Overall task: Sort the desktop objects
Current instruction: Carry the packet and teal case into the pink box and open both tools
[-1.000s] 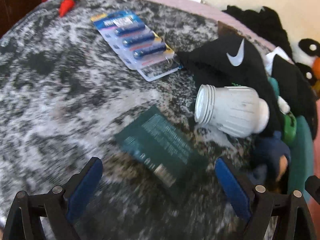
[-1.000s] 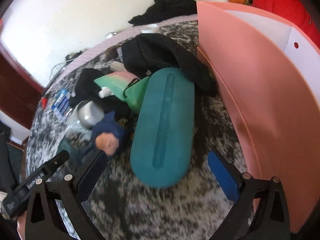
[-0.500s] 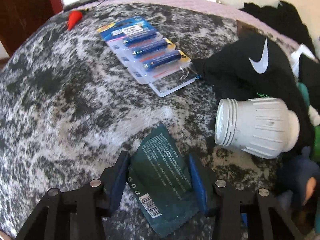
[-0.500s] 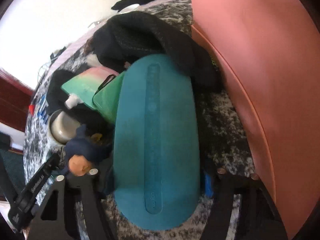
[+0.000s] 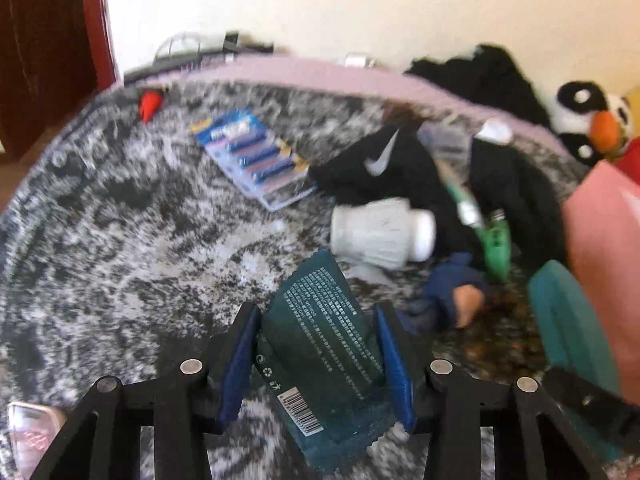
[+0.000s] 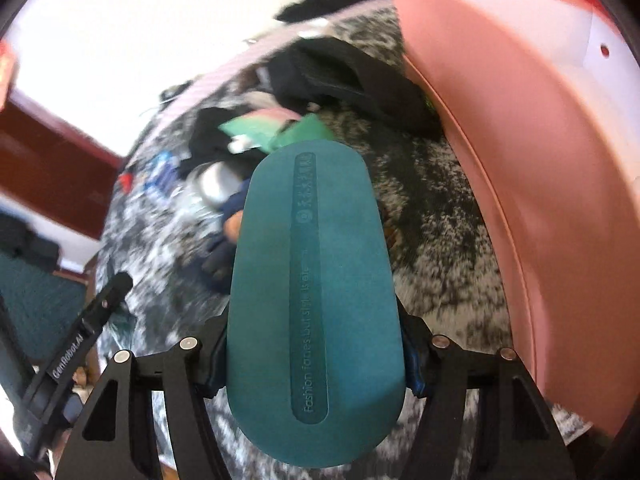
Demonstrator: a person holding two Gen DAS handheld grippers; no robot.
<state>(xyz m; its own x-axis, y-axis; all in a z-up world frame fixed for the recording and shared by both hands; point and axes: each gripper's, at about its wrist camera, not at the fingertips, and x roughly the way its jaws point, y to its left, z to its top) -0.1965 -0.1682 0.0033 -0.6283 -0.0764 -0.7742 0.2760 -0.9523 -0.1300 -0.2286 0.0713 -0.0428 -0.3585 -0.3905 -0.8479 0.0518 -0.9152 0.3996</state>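
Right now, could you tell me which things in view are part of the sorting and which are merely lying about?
In the job:
- dark green packet, held in the left gripper
- teal case, held in the right gripper
- pink bin

Lying about for now:
- battery pack
- white jar
- black cap
- stuffed penguin

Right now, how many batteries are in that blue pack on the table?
4, lying side by side in the blue battery pack on the speckled table, left of the black cap. The picture is blurry, so I could be miscounting.
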